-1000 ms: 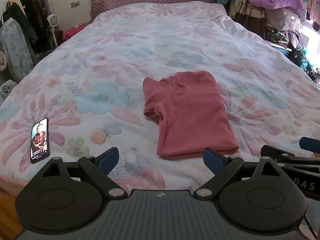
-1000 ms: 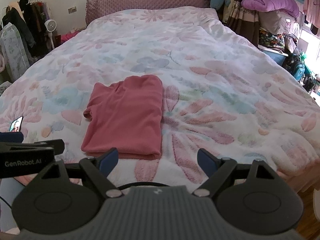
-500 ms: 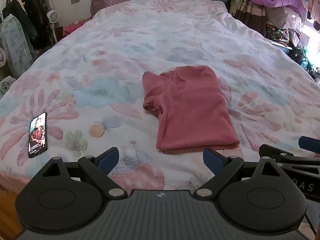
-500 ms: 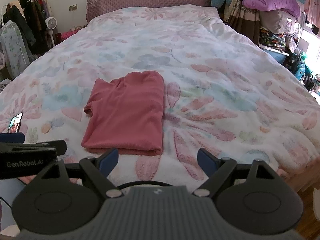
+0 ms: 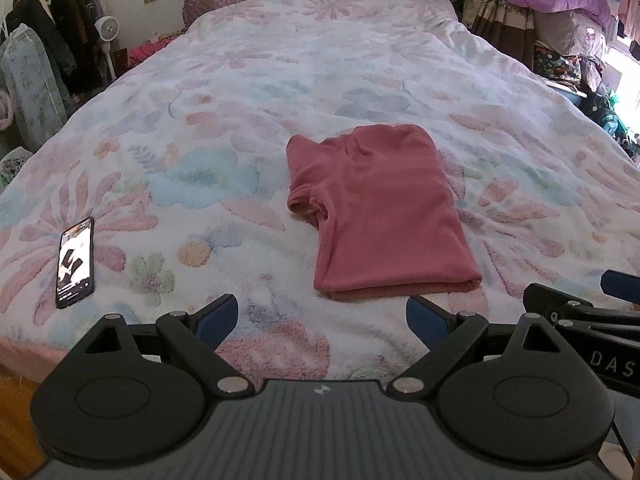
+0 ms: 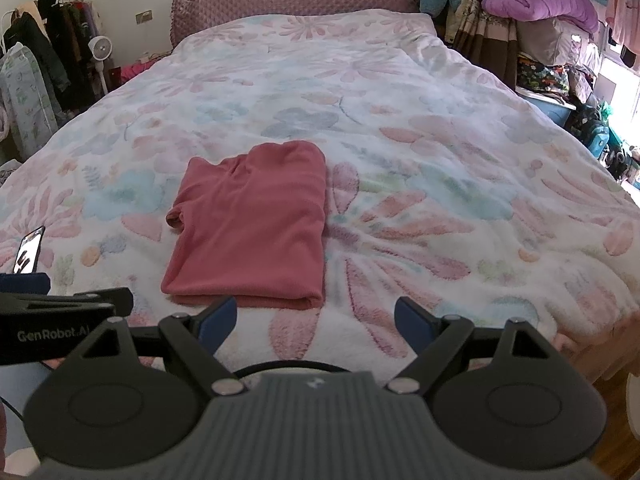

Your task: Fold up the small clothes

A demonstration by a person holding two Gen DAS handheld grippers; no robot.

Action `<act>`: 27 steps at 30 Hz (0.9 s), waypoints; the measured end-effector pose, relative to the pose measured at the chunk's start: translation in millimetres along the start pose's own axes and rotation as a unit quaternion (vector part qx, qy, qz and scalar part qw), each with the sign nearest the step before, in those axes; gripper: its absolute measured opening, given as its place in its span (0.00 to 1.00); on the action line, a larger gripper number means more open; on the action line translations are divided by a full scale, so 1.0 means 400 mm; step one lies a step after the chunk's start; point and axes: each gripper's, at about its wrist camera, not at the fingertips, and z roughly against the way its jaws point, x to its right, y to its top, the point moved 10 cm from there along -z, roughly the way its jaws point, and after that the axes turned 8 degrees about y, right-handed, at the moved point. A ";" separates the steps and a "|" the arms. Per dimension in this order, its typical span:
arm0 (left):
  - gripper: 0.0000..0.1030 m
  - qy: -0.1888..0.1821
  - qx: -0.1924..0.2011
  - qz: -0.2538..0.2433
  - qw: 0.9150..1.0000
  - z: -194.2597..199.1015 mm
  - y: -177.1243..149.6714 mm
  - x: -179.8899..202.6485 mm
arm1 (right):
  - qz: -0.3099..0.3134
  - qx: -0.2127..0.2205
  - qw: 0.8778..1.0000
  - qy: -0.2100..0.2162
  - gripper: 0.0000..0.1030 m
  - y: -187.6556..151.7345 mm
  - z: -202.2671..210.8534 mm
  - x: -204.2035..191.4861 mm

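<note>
Pink shirt point(image 5: 380, 208) lies folded lengthwise, near the bed's point(image 5: 360, 60) front edge, sleeve out left. Left gripper point(image 5: 322, 316) and right gripper point(image 6: 316, 318) both hover wide open, empty. Next: pinch both hem corners together, lift evenly, fold toward collar.

Daylight comes in from a window point(image 6: 624, 92) at the right edge, blown out to white glare, and falls softly over the bed point(image 5: 280, 92) with only faint shadows. Both views bend strongly at the edges, with dark corners and slight softness throughout.
</note>
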 end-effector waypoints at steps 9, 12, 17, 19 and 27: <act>1.00 0.001 0.001 0.002 1.000 -0.002 -0.002 -0.004 | -0.001 -0.001 1.000 0.000 0.80 -0.004 -0.001 0.005; 1.00 0.000 0.001 0.002 1.000 -0.002 -0.002 -0.004 | -0.001 0.000 1.000 0.000 0.80 -0.004 -0.001 0.006; 1.00 0.001 0.001 0.001 1.000 -0.002 -0.002 -0.004 | -0.002 0.000 1.000 0.001 0.80 -0.004 -0.001 0.007; 1.00 0.001 0.001 0.001 1.000 -0.002 -0.002 -0.004 | -0.003 0.002 1.000 -0.001 0.80 -0.004 0.000 0.008; 1.00 0.015 0.021 -0.009 1.000 0.012 0.004 -0.006 | -0.009 0.008 1.000 -0.004 0.80 -0.004 0.002 0.006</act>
